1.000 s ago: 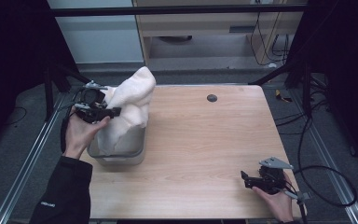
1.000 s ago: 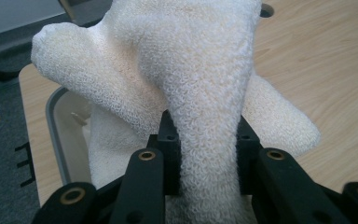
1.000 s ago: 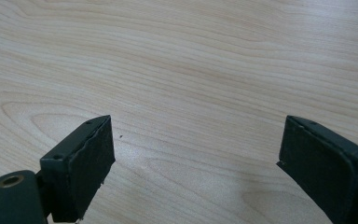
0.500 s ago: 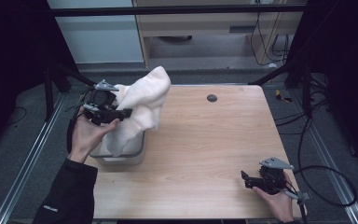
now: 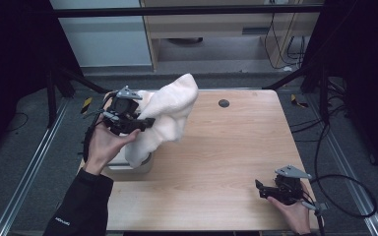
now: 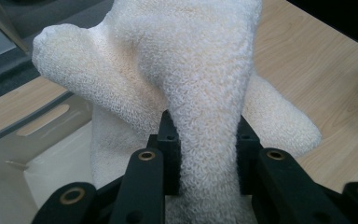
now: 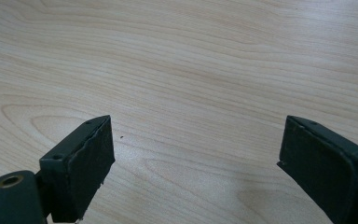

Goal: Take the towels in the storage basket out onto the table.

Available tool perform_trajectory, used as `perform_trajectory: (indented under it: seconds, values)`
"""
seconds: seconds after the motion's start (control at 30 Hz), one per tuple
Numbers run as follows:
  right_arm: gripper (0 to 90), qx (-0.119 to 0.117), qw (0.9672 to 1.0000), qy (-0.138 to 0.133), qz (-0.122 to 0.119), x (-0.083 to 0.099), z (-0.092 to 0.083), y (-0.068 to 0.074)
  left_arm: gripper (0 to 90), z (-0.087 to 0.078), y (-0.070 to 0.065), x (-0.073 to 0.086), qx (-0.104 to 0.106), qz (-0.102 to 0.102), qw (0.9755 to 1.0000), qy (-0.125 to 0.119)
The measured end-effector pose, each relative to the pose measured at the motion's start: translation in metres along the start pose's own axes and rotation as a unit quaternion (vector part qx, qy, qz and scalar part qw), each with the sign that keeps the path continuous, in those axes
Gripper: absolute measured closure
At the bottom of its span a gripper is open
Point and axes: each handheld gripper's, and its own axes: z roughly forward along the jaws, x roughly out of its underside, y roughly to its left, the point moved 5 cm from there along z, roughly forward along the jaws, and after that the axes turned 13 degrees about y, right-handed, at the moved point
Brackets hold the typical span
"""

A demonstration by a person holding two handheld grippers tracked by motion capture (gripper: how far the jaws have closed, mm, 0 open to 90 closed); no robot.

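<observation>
The left gripper [image 5: 145,123] has its fingers [image 6: 165,140] clamped on a gathered fold of the white towel [image 5: 170,113], and the cloth rises from that pinch and flops over to both sides. The towel's lower end hangs down to the grey bin [image 5: 128,167], which stands at the left end of the worktop [image 5: 226,162]; the bulk of the cloth is lifted above the bin and leans toward the worktop's middle. The towel's long axis runs roughly from the bin's interior up and away from the person. The left hand [image 5: 106,147] holds its gripper level, pointing across the bin toward open wood. The right gripper [image 5: 260,189] rests well apart from the bin, at the near right corner, its fingers [image 7: 81,163] spread wide over bare wood. The left gripper is plainly the nearer; judged so, the towel must clear the bin's rim before it is laid out.
</observation>
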Motion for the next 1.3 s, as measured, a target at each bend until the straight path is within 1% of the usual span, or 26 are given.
perform_trajectory:
  seconds: [0.1, 0.17, 0.2, 0.23, 0.27, 0.3, 0.37, 0.47, 0.5, 0.53, 0.6, 0.7, 0.77, 0.8, 0.83, 0.87, 0.9, 0.97, 1.0, 1.03, 1.1, 1.13, 1.17, 1.2, 1.23, 1.3]
  values:
    - [10.0, 0.001, 1.0000, -0.001, -0.001, 0.000, 0.000, 0.000, 70.9, 0.002, -0.010, -0.003, 0.007, 0.008, 0.9999, -0.005]
    - [9.9, -0.001, 1.0000, 0.000, 0.003, 0.000, -0.001, 0.001, 70.9, 0.003, -0.015, -0.005, 0.009, 0.015, 0.9998, -0.004]
    - [9.9, 0.002, 1.0000, -0.002, -0.002, 0.000, -0.001, -0.001, 70.9, 0.004, -0.018, -0.006, 0.011, 0.020, 0.9997, -0.002]
    - [9.8, 0.002, 1.0000, -0.003, -0.001, 0.000, -0.001, -0.001, 70.9, 0.004, -0.021, -0.006, 0.013, 0.023, 0.9997, -0.002]
    - [9.8, -0.001, 1.0000, -0.002, 0.004, 0.000, -0.002, -0.001, 70.9, 0.006, -0.025, -0.008, 0.016, 0.028, 0.9995, -0.002]
    - [9.8, -0.001, 1.0000, -0.002, 0.004, 0.000, -0.002, -0.001, 70.9, 0.006, -0.025, -0.008, 0.016, 0.028, 0.9995, -0.002]
    - [9.8, 0.001, 1.0000, -0.003, 0.004, 0.001, -0.002, -0.002, 70.8, 0.008, -0.030, -0.010, 0.019, 0.034, 0.9992, -0.001]
    - [9.7, 0.000, 1.0000, -0.003, 0.005, 0.001, -0.002, -0.001, 70.8, 0.014, -0.039, -0.013, 0.022, 0.040, 0.9989, 0.003]
    - [9.8, -0.001, 1.0000, -0.002, 0.008, 0.001, -0.002, -0.001, 70.9, 0.017, -0.044, -0.015, 0.025, 0.045, 0.9987, 0.003]
    - [9.8, -0.001, 1.0000, -0.002, 0.008, 0.001, -0.002, -0.001, 70.9, 0.017, -0.044, -0.015, 0.025, 0.045, 0.9987, 0.003]
    - [9.8, 0.000, 1.0000, -0.002, 0.005, 0.001, -0.002, -0.001, 70.9, 0.023, -0.053, -0.018, 0.032, 0.052, 0.9981, 0.003]
    - [9.7, 0.000, 1.0000, -0.001, 0.005, 0.002, -0.002, -0.001, 70.8, 0.027, -0.059, -0.020, 0.037, 0.057, 0.9977, 0.002]
    - [9.7, 0.003, 1.0000, -0.003, -0.001, 0.002, -0.001, -0.002, 70.8, 0.030, -0.064, -0.023, 0.042, 0.062, 0.9972, 0.001]
    - [9.8, 0.003, 1.0000, -0.004, 0.001, 0.002, -0.002, -0.002, 70.8, 0.033, -0.070, -0.025, 0.045, 0.068, 0.9967, 0.003]
    - [9.8, 0.003, 1.0000, -0.004, 0.001, 0.002, -0.002, -0.002, 70.8, 0.033, -0.070, -0.025, 0.045, 0.068, 0.9967, 0.003]
    - [9.7, 0.004, 1.0000, -0.003, 0.002, 0.002, -0.001, -0.003, 70.8, 0.037, -0.075, -0.026, 0.048, 0.071, 0.9963, 0.002]
    - [9.7, 0.004, 1.0000, -0.003, 0.002, 0.002, -0.001, -0.003, 70.8, 0.037, -0.075, -0.026, 0.048, 0.071, 0.9963, 0.002]
    - [9.7, 0.002, 1.0000, -0.004, 0.000, 0.002, -0.001, -0.002, 70.8, 0.041, -0.080, -0.027, 0.052, 0.074, 0.9959, 0.002]
    - [9.6, 0.003, 1.0000, -0.004, -0.001, 0.002, -0.001, -0.002, 70.8, 0.047, -0.084, -0.027, 0.055, 0.077, 0.9955, 0.006]
    - [9.6, 0.003, 1.0000, -0.004, -0.001, 0.002, -0.001, -0.002, 70.8, 0.047, -0.084, -0.027, 0.055, 0.077, 0.9955, 0.006]
    - [9.6, 0.003, 1.0000, -0.004, -0.001, 0.002, -0.002, -0.002, 70.8, 0.053, -0.088, -0.027, 0.058, 0.080, 0.9951, 0.011]
    - [9.6, 0.003, 1.0000, -0.004, 0.000, 0.002, -0.001, -0.002, 70.8, 0.060, -0.091, -0.027, 0.061, 0.084, 0.9945, 0.017]
    - [9.6, 0.003, 1.0000, -0.004, 0.000, 0.002, -0.001, -0.002, 70.8, 0.060, -0.091, -0.027, 0.061, 0.084, 0.9945, 0.017]
    - [9.6, 0.003, 1.0000, -0.003, 0.000, 0.002, -0.001, -0.002, 70.8, 0.067, -0.094, -0.026, 0.062, 0.086, 0.9942, 0.021]
    - [9.6, 0.003, 1.0000, -0.003, 0.000, 0.002, -0.001, -0.002, 70.8, 0.067, -0.094, -0.026, 0.062, 0.086, 0.9942, 0.021]
    - [9.6, 0.002, 1.0000, -0.002, 0.002, 0.003, -0.001, -0.002, 70.8, 0.073, -0.096, -0.026, 0.063, 0.089, 0.9937, 0.027]
